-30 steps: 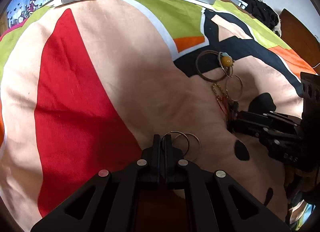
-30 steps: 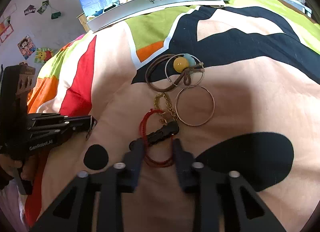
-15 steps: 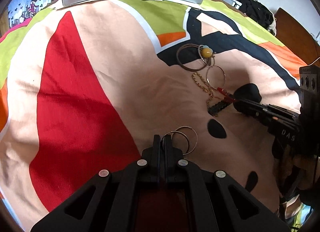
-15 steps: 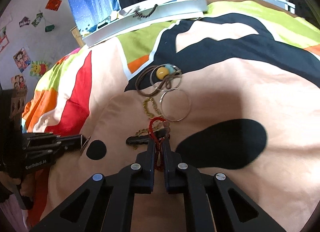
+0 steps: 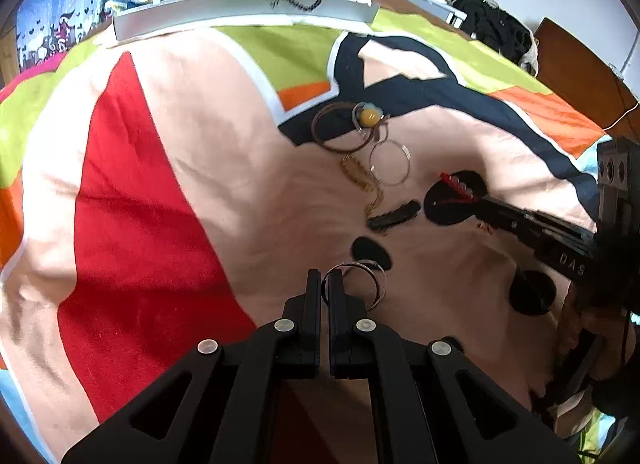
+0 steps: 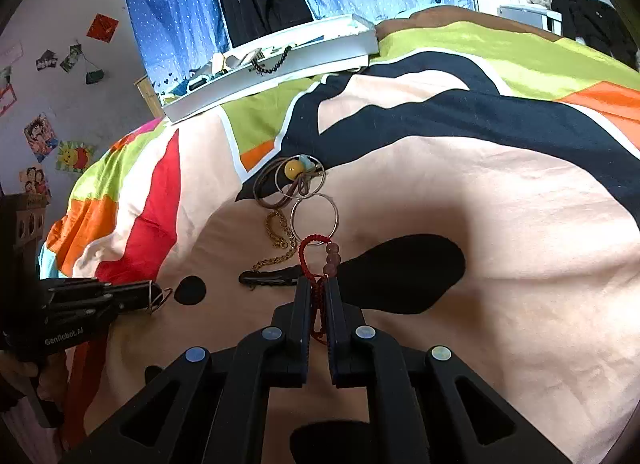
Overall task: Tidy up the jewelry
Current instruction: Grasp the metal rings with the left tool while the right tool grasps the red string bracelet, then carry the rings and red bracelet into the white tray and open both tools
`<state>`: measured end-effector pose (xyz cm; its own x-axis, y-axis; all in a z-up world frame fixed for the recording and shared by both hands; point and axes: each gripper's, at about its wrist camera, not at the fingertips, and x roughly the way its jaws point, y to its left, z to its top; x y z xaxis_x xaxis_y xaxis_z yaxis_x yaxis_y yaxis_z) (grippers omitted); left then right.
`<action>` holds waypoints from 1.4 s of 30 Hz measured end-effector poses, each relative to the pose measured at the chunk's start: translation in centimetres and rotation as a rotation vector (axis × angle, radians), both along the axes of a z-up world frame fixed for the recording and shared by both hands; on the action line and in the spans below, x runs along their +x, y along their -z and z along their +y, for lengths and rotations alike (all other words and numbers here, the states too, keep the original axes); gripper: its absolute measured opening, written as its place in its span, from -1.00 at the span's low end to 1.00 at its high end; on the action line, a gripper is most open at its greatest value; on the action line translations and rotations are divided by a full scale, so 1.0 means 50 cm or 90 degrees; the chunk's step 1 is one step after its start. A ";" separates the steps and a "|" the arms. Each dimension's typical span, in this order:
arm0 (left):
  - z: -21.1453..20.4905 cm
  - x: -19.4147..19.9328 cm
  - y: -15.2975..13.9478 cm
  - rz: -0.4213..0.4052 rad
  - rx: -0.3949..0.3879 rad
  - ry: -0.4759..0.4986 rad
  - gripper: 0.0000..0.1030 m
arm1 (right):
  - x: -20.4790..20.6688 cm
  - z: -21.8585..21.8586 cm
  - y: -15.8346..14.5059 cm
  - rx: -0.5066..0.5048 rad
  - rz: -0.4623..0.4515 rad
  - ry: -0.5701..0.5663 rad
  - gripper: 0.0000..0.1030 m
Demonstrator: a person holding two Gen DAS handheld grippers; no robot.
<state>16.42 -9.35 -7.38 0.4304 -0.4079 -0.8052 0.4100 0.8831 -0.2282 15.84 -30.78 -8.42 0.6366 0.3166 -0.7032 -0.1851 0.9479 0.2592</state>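
**Red bracelet lifted off the bedspread**

Lifted now, the red cord bracelet hangs pinched in the right gripper, where a second ago it lay on the bed beside open fingers; those fingers are clenched on its cord, three pinkish beads dangling at the loop's side. The left gripper is likewise clamped, holding two thin metal bangles by their rims just above the bedspread.

Four pieces remain on the cloth: one brown cord bracelet with a round yellow bead, one thin silver hoop touching it, one gold link chain trailing down, and one black hair clip at the chain's end. The bedspread is soft cotton, printed in flat red, peach, green, orange and black shapes.

At the far edge sits one long white tray with a black bead string draped over its rim. Only the right view shows the stickers on the wall; only the left shows the dark wooden headboard.
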 end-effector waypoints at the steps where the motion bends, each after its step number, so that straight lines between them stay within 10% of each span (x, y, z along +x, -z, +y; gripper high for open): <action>1: -0.001 -0.001 -0.006 -0.004 -0.004 -0.003 -0.98 | -0.004 0.000 -0.003 0.001 -0.004 0.000 -0.86; 15: -0.014 0.067 -0.103 -0.056 -0.033 -0.014 -0.98 | 0.003 0.013 -0.079 0.009 -0.071 -0.026 -0.86; 30: 0.004 0.374 -0.247 -0.146 -0.063 -0.127 -0.98 | 0.271 0.028 -0.230 0.033 -0.193 -0.071 -0.86; 42: 0.049 0.557 -0.207 -0.071 -0.045 -0.237 -0.98 | 0.448 0.083 -0.206 0.076 -0.228 -0.070 -0.86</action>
<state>44.25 -6.92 2.95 0.6432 -0.2608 -0.7200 0.0909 0.9596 -0.2663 38.24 -26.64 1.88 0.7927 0.4627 -0.3969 -0.3830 0.8846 0.2662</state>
